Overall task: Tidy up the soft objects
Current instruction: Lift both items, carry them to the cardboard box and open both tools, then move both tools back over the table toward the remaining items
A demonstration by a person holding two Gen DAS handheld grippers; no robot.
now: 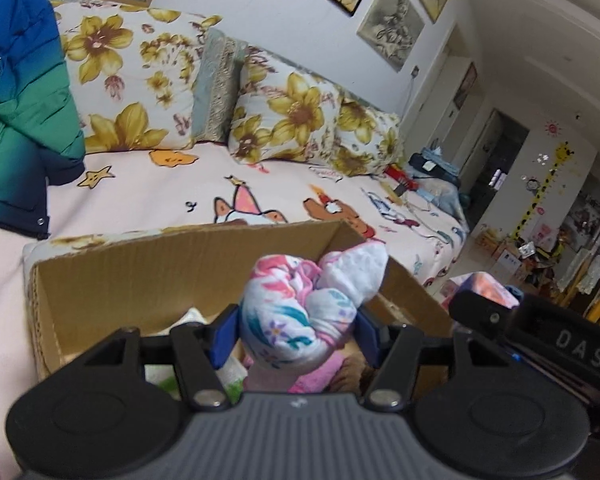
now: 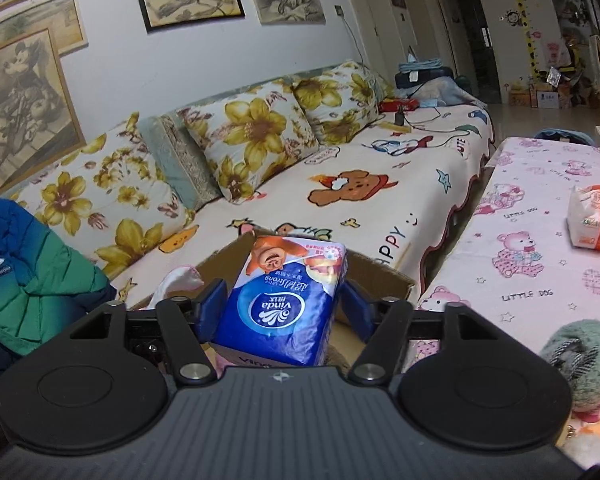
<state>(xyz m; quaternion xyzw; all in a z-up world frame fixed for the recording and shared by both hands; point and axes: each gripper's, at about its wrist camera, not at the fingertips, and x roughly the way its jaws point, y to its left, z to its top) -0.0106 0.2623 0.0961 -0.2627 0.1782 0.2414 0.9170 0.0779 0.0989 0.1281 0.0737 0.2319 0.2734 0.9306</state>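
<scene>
Landmark: cardboard box (image 1: 188,276) – open-topped, set against the sofa (image 1: 188,184); every place below is given relative to it.

Item, left: a rolled floral cloth bundle (image 1: 300,312), white with pink and teal print. My left hand-held gripper (image 1: 296,330) has it pinched between both blue pads at a middling width, directly above the box opening, toward its near right corner.

Item, right: a blue tissue pack (image 2: 280,300). It sits between the pads of my right hand-held gripper (image 2: 280,308), which stand wide; a gap shows on each side, so I read the pack as let go, not pressed. It is over the box, near its right wall. I cannot tell whether it rests on the contents.

Box contents: pale and green soft things at the bottom, partly hidden behind the left gripper; something pink below the bundle.

Waiting, beside the box: on the pink-clothed tabletop (image 2: 540,216) to the right of the box lie an orange-and-white packet (image 2: 598,220) and a grey-green fuzzy item (image 2: 584,356), both well apart from it.

Step in hand: deposit – two soft items being put into the box at once, the right one apparently released, the left one not yet.

Next move, as I judge it: spread the left pads so the bundle drops inside, draw the right gripper back clear of the pack, then go to the tabletop for the remaining things.

Risk: the bundle may unroll on release.
</scene>
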